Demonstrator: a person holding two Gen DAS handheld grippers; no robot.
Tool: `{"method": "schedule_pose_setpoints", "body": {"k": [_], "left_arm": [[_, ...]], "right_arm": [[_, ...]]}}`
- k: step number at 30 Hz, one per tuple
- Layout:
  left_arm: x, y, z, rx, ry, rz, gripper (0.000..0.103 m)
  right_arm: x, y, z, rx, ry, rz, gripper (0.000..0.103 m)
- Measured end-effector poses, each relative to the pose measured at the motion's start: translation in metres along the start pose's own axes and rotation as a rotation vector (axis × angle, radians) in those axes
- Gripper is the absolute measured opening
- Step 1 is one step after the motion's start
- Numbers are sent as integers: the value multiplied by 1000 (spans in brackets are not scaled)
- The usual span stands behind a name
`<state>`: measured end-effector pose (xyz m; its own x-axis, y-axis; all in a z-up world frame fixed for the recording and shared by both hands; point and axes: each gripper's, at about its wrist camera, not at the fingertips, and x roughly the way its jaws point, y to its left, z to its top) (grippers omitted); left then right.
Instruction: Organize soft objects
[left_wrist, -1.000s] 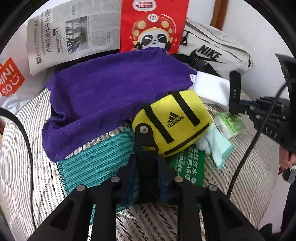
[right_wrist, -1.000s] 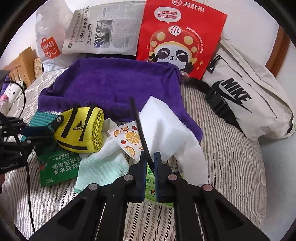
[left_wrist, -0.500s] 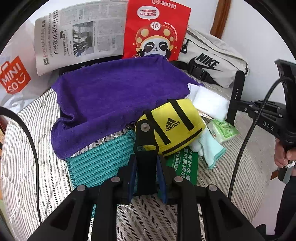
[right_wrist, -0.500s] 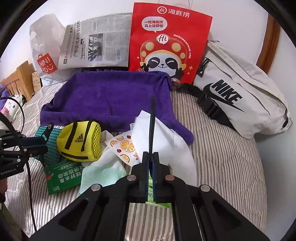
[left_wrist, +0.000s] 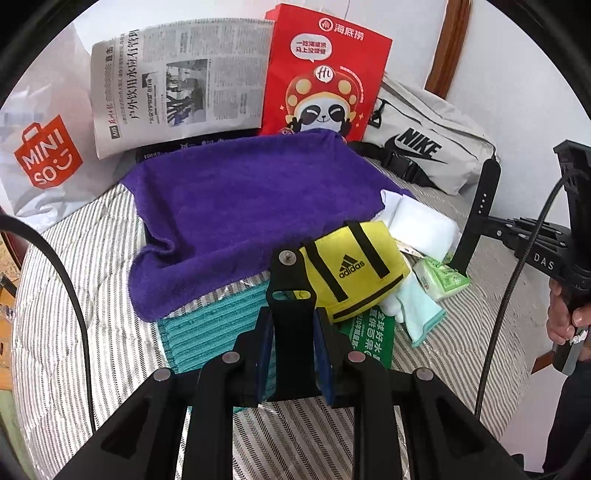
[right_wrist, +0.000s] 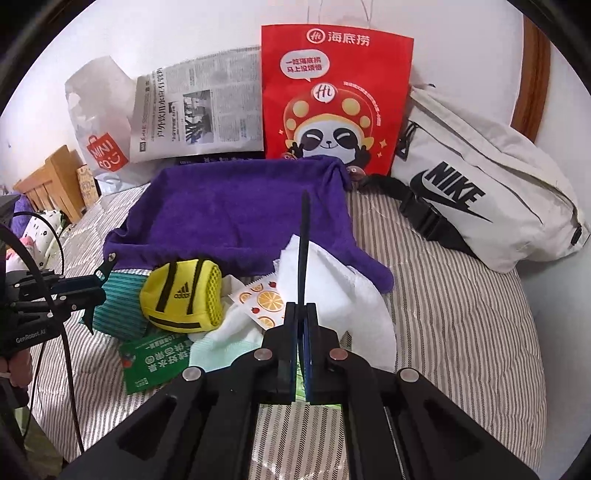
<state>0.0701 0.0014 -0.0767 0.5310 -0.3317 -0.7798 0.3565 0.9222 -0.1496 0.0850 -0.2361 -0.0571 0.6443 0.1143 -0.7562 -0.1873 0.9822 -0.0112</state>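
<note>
A purple towel (left_wrist: 236, 206) (right_wrist: 243, 218) lies spread on a striped bed. In front of it lie a yellow adidas pouch (left_wrist: 354, 269) (right_wrist: 184, 295), a teal ribbed cloth (left_wrist: 218, 325) (right_wrist: 118, 299), a white cloth (left_wrist: 421, 229) (right_wrist: 343, 295), a mint cloth (left_wrist: 421, 314) (right_wrist: 218, 350) and a green tissue pack (left_wrist: 443, 277). My left gripper (left_wrist: 291, 291) (right_wrist: 99, 280) is shut and empty, raised above the teal cloth beside the pouch. My right gripper (right_wrist: 303, 236) (left_wrist: 476, 221) is shut and empty, raised above the white cloth.
A newspaper (left_wrist: 177, 81), a red panda paper bag (right_wrist: 332, 99), a white Nike bag (right_wrist: 480, 206) and a Miniso plastic bag (left_wrist: 44, 155) lean along the back wall. A green printed packet (right_wrist: 155, 362) and an orange-print wrapper (right_wrist: 262, 299) lie among the cloths.
Both grippers have pulled back and risen away from the pile, staying shut. The objects on the bed have not moved.
</note>
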Motion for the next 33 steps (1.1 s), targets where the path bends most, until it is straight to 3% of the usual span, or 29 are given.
{"method": "schedule_pose_setpoints", "body": {"k": [9, 18, 27, 33], "left_arm": [[-8, 12, 12, -19, -17, 11, 21], [-11, 31, 46, -28, -42, 27, 21], [11, 59, 87, -52, -43, 46, 21], [45, 79, 108, -73, -15, 50, 21]], "right_arm": [[1, 7, 15, -5, -7, 27, 3], [14, 9, 60, -24, -37, 69, 3], [62, 5, 119, -39, -33, 87, 3], [121, 5, 143, -64, 56, 89, 3]]}}
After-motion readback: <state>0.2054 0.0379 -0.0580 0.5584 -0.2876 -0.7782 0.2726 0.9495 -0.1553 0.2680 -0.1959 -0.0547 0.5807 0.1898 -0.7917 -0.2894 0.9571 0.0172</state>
